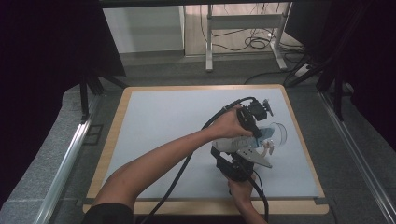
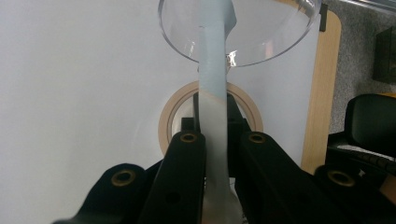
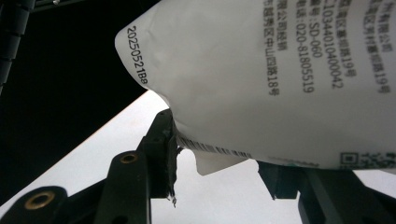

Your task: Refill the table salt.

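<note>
White table cover (image 1: 163, 135) is lit in a dark room. At its right, a pale tape strip (image 2: 214, 121) is pinched by the left gripper (image 2: 218, 144) near a clear bowl (image 2: 261, 42), and a white printed bag (image 3: 280, 79) is pinched by the right gripper (image 3: 219, 154). Open room is left on the left.

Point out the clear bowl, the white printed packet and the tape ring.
clear bowl (image 2: 261, 42), left gripper view, on its transparent wall.
white printed packet (image 3: 243, 93), right gripper view, on its printed face.
tape ring (image 2: 166, 122), left gripper view, on its tan left rim.
</note>
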